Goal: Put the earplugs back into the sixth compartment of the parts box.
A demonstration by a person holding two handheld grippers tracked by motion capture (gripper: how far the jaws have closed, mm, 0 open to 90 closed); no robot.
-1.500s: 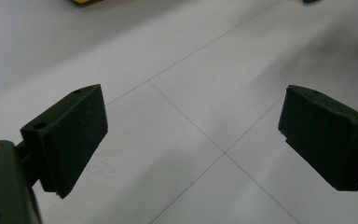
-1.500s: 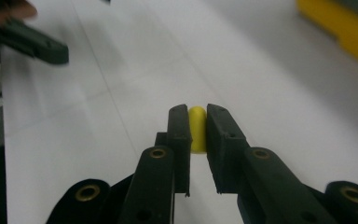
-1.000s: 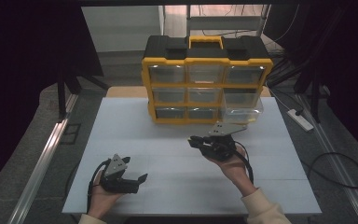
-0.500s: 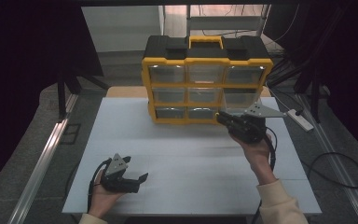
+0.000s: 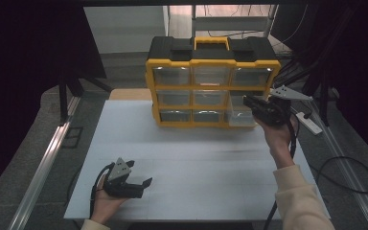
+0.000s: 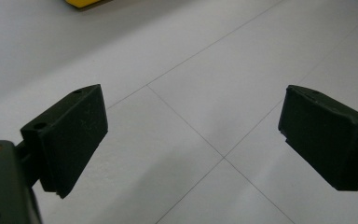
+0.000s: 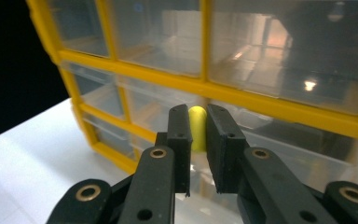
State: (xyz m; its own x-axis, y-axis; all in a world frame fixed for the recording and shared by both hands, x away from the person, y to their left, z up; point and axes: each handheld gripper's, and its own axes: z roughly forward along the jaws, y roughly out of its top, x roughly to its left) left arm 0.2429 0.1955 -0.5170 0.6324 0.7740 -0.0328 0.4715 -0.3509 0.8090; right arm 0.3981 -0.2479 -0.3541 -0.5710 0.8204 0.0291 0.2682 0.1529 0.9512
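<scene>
A yellow organiser cabinet with clear drawers stands at the back of the white table. Its bottom right drawer looks pulled out a little. My right gripper hovers just above that drawer, at the cabinet's right end, shut on a small yellow piece. In the right gripper view the yellow piece sits pinched between the jaws of the right gripper, close to the cabinet's drawer fronts. My left gripper rests at the table's front left, open and holding nothing, as the left gripper jaws show.
A white power strip and black cables lie on the floor right of the table. A metal rail runs along the left side. Bare table surface lies between the left gripper and the cabinet.
My right gripper has travelled from the table's middle to the right and back toward the cabinet, rising to its lower right drawers. The left gripper has stayed put.
</scene>
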